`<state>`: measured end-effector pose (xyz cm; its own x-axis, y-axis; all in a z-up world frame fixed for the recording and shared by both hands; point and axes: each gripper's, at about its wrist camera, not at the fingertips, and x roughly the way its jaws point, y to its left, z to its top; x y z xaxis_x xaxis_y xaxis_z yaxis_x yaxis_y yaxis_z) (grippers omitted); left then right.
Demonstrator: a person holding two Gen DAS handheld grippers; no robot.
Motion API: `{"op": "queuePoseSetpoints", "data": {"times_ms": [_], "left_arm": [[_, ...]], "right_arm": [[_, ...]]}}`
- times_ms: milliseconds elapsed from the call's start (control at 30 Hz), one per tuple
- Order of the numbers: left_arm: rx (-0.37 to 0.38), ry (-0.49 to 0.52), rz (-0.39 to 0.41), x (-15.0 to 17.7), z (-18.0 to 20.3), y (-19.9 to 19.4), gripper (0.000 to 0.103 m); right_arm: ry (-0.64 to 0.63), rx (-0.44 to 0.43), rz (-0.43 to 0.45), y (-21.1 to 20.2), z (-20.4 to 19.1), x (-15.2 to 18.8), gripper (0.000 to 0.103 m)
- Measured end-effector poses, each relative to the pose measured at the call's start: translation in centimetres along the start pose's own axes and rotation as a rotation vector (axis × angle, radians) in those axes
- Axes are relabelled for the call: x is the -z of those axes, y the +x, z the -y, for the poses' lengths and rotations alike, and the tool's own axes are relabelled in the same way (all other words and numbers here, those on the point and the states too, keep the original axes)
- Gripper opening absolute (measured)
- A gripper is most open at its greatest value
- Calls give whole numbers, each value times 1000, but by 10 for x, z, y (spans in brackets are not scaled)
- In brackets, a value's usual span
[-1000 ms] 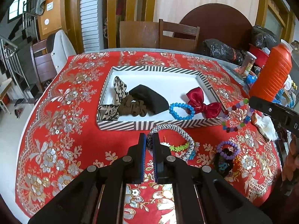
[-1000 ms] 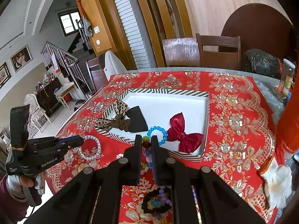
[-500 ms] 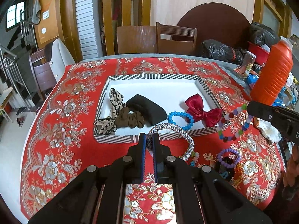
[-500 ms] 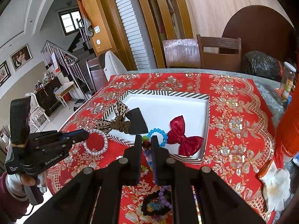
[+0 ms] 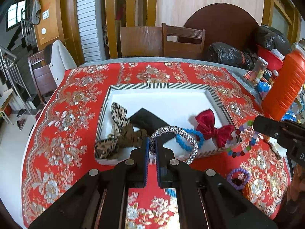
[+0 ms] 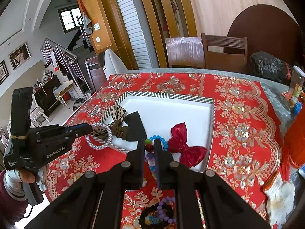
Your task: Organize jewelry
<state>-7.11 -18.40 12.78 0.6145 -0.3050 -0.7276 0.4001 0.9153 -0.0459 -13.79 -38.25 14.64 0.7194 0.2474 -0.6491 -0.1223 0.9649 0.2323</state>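
Observation:
My left gripper (image 5: pixel 152 143) is shut on a silver beaded bangle (image 5: pixel 187 137) and holds it over the near edge of the striped tray (image 5: pixel 158 85). The left gripper also shows in the right wrist view (image 6: pixel 89 128) with the bangle (image 6: pixel 99 146). My right gripper (image 6: pixel 149 148) is shut on a multicoloured bead bracelet (image 6: pixel 148 147), which hangs at the tray's near right corner in the left wrist view (image 5: pixel 239 143). The tray (image 6: pixel 167 95) holds a red bow (image 5: pixel 211 127), a blue bead bracelet (image 5: pixel 181 143), a black piece (image 5: pixel 146 120) and leopard-print hair ties (image 5: pixel 118 114).
A purple bead bracelet (image 5: pixel 238 175) and a dark scrunchie (image 6: pixel 154 217) lie on the red floral tablecloth (image 5: pixel 63 133) near me. An orange bottle (image 5: pixel 284 87), jars and black bags (image 5: pixel 225 55) stand at the right. Chairs (image 5: pixel 183 40) stand behind the table.
Both grippers have moved forward towards the tray with their bracelets. The silver bangle now hangs over the tray's near edge instead of over the cloth.

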Motion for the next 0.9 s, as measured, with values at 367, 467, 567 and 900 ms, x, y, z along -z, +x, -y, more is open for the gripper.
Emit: {"op": "queuePoseSetpoints", "data": {"times_ms": [367, 467, 567, 900], "left_arm": [[-14, 11, -20, -31, 11, 44, 4], [-18, 10, -23, -39, 14, 56, 4], [-18, 7, -23, -46, 19, 67, 4], [-9, -4, -59, -57, 33, 106, 4]], "right_arm": [[3, 29, -17, 42, 13, -38, 9], [7, 45, -18, 54, 17, -51, 9], [18, 58, -19, 66, 26, -62, 9], [116, 92, -67, 114, 65, -74, 9]]}}
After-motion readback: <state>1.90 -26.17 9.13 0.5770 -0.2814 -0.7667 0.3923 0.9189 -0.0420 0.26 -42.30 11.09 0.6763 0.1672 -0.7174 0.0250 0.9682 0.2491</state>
